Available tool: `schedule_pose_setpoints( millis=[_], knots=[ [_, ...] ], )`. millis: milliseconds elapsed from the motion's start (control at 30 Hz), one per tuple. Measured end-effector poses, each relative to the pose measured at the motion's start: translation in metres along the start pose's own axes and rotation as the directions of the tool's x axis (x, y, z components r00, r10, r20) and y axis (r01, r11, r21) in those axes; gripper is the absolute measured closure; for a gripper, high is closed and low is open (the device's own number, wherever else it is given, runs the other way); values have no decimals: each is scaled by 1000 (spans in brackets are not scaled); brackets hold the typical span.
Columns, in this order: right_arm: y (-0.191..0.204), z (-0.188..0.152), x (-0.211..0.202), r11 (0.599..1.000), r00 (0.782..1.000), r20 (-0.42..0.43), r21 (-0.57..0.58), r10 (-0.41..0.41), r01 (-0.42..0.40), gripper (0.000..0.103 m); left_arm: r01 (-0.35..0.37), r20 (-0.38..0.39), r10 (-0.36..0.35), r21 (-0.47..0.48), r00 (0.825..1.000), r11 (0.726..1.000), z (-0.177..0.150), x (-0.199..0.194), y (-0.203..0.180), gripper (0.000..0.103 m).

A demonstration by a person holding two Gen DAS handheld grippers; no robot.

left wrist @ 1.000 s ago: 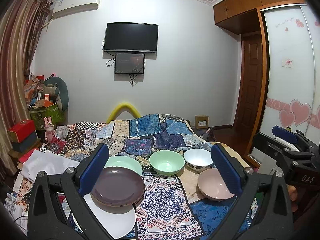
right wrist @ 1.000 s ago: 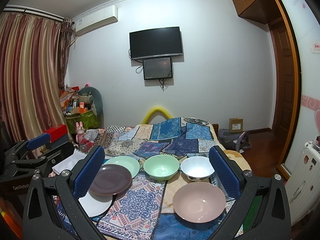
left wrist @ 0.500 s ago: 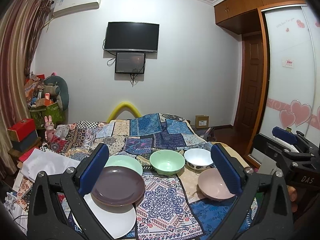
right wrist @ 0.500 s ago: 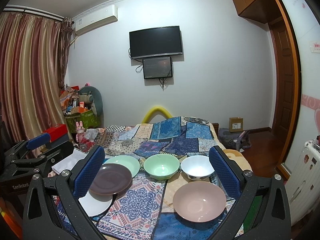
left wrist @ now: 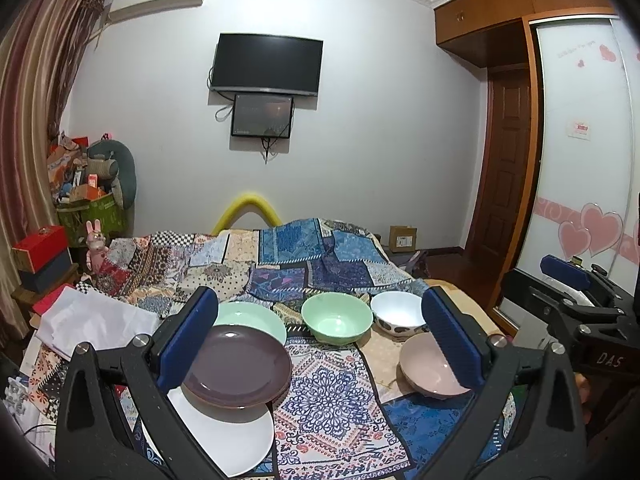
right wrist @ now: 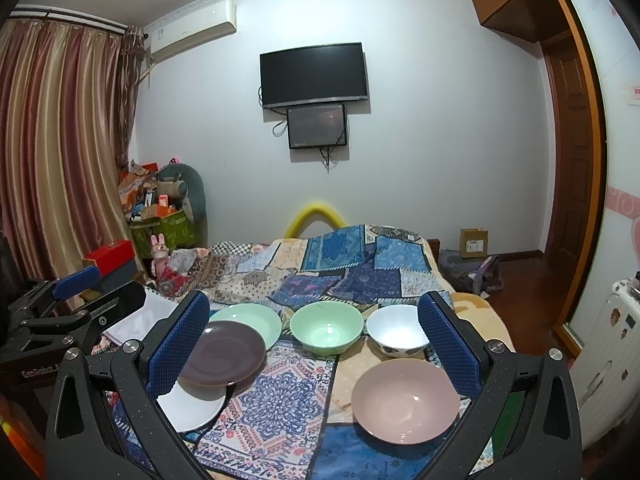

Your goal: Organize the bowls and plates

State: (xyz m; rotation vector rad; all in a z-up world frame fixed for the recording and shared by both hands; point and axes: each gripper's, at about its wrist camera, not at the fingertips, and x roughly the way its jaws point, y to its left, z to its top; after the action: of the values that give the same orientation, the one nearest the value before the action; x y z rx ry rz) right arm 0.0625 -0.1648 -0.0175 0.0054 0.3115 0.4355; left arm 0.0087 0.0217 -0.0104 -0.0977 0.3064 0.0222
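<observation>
Both grippers hover spread and empty before sorting begins.

The left gripper [left wrist: 320,336] faces the purple plate [left wrist: 236,364], the right gripper [right wrist: 314,344] the pink bowl [right wrist: 404,398]; a first grasp looks next.

Left view: sits behind the left gripper [left wrist: 320,336], above the near end of the bed [left wrist: 304,256], looking along it to the wall with the TV [left wrist: 266,65].
Right view: sits behind the right gripper [right wrist: 314,340], just to the right, facing the same way.
Nearness: dishes are close, the wall far.
Shared: both see the purple plate [left wrist: 238,370] [right wrist: 222,354], green bowl [left wrist: 337,322] [right wrist: 326,331], and each other's gripper at the edge.
</observation>
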Motion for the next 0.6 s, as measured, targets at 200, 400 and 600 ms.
schedule_pose_setpoints(
  millis=[200,400,600],
  knots=[
    [12,-2,23,1000,999,-45,-6,14,-14,0,-6,-64,5,-10,998,1000,-1,18,20,0],
    [24,-6,52,999,994,-101,-8,46,-48,0,-8,-162,0,-47,987,999,-5,47,55,0],
    [35,-16,87,997,982,-173,-26,72,-78,0,-40,-245,24,-63,969,997,-14,79,94,0]
  ],
)
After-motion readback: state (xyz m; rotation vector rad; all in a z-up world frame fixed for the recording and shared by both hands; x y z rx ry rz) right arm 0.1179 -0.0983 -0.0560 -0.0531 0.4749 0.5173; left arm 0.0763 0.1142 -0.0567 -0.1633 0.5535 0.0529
